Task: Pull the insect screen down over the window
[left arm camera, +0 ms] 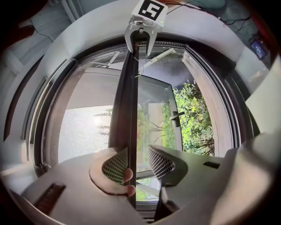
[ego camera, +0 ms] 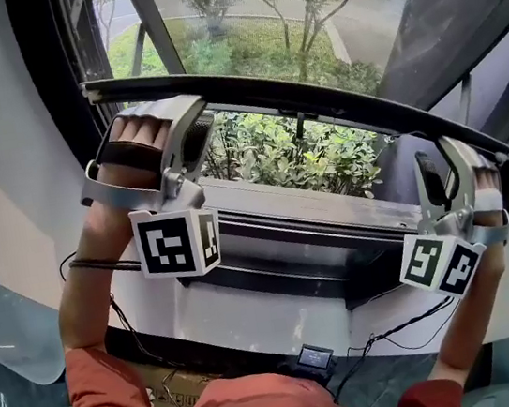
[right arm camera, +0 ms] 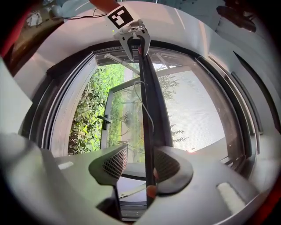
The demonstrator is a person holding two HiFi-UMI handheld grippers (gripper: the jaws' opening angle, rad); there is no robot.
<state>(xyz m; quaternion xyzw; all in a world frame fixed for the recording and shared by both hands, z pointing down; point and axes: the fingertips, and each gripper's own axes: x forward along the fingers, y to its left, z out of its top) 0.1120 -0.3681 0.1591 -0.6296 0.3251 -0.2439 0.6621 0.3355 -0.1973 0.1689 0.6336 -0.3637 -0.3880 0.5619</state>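
Orange sleeves [ego camera: 99, 382] reach up to the insect screen's pull bar [ego camera: 315, 99], partway down the window [ego camera: 237, 20], above the sill [ego camera: 311, 201]. Astride it the left hand-held gripper [left arm camera: 138, 149] and right hand-held gripper [right arm camera: 141, 149] stand unclenched, one pad [left arm camera: 115, 165] each bearing on it (only the gripper views show the gap), so it could slip free, or skew if one side leads.

The head view looks steeply down from above, close on the left gripper [ego camera: 195, 133], right gripper [ego camera: 440, 161] and bar [ego camera: 315, 103] before the window [ego camera: 302, 11]. Each gripper view sits just behind its own jaws and faces along the bar toward the other gripper. All three share bar and window.
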